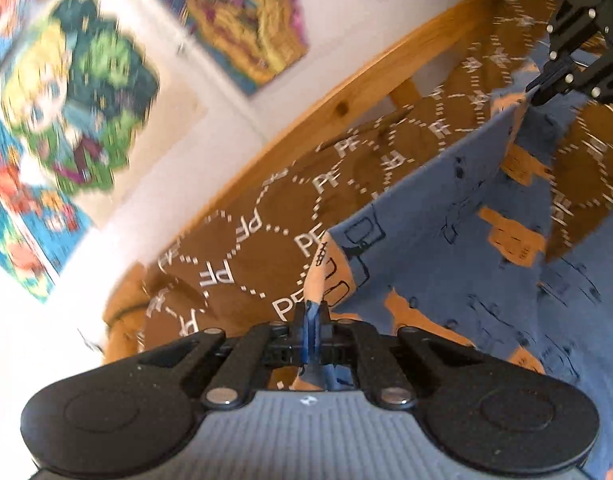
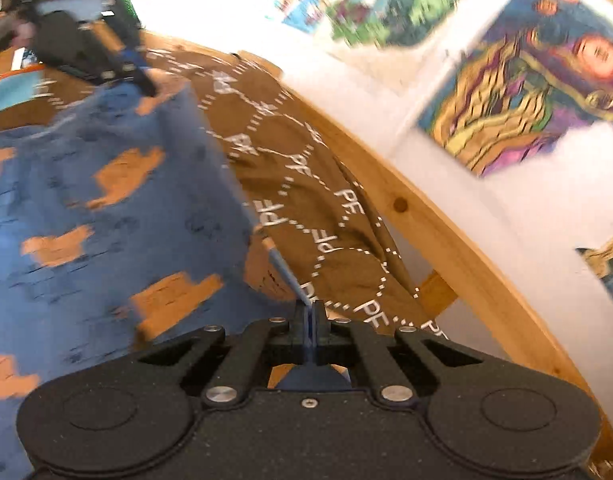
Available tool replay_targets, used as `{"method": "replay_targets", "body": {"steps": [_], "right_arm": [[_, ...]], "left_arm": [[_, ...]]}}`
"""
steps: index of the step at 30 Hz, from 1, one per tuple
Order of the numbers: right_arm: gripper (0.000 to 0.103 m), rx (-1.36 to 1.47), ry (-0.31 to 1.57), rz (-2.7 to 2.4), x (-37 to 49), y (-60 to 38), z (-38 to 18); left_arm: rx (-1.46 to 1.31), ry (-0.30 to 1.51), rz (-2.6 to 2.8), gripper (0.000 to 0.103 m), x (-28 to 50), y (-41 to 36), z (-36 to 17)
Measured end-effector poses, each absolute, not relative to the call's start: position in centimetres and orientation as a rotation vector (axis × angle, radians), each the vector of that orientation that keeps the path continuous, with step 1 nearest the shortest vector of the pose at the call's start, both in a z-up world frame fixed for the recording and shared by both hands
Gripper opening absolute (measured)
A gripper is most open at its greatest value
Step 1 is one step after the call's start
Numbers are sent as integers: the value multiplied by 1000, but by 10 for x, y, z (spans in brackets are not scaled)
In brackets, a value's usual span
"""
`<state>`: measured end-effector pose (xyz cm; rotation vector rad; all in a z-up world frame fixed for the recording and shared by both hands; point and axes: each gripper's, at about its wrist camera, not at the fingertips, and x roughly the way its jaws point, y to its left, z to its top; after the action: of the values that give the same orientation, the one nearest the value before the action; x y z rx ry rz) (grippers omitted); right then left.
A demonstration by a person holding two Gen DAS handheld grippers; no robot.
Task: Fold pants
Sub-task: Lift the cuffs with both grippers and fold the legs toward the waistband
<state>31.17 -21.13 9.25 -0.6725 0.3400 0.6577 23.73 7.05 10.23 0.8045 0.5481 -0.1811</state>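
The pants [image 1: 446,240] are blue with orange hand prints and lie partly lifted over a brown bedspread. My left gripper [image 1: 312,312] is shut on one edge of the pants, with cloth pinched between its fingers. In the left wrist view my right gripper [image 1: 540,94] shows at the upper right, pinching another part of the same edge. In the right wrist view my right gripper [image 2: 308,312] is shut on the pants [image 2: 106,208], and the edge runs taut up to my left gripper [image 2: 148,88] at the upper left. Both views are blurred.
A brown bedspread [image 1: 246,240] printed with white "PF" letters and dotted circles covers the bed. A wooden bed rail [image 2: 446,240] runs along a white wall [image 1: 194,152] hung with colourful posters [image 1: 78,92]. A light blue object [image 2: 10,92] lies at the far left.
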Motion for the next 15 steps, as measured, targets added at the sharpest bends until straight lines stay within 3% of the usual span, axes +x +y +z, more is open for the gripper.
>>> {"method": "replay_targets", "body": {"steps": [7, 15], "right_arm": [[0, -750, 303, 637, 199, -221, 74], [0, -761, 376, 568, 108, -208, 14]], "left_arm": [[934, 477, -228, 3, 159, 50, 88], [1150, 523, -303, 3, 109, 35, 16]]}}
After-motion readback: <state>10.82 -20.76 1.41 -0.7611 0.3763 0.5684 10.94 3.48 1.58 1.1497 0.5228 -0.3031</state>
